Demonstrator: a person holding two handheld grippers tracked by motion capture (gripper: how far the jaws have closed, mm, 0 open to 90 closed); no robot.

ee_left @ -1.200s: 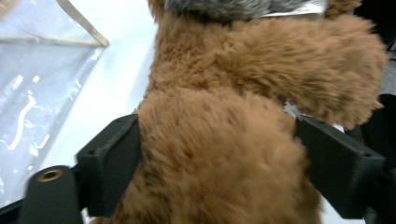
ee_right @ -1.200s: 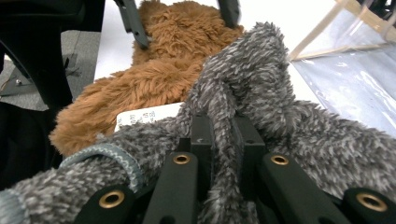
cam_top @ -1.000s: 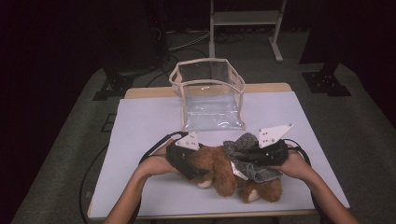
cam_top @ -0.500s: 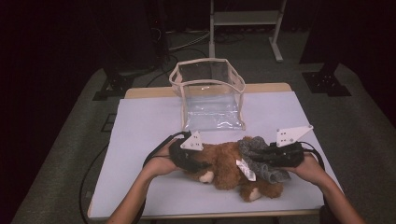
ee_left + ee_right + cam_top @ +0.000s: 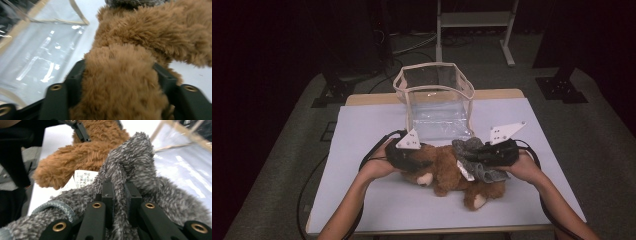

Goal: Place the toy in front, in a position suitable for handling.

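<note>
Sprawling across the near half of the white table, a brown plush bear lies at six o'clock from the clear plastic bag, which stands open-mouthed at the table's far edge. The toy looks light, soft and squashy, likely to sag wherever it is unsupported, so a hold at each end suits it. Its grey knitted garment is looser and thinner, liable to stretch or slip off the fur if pulled alone. The left claw, at nine o'clock from the bear, has just been adjusting its jaws and now grips a thick tuft of brown fur. The right claw, at three o'clock, is clenched tight on a fold of the grey knit, beside a white sewn-in label.
</note>
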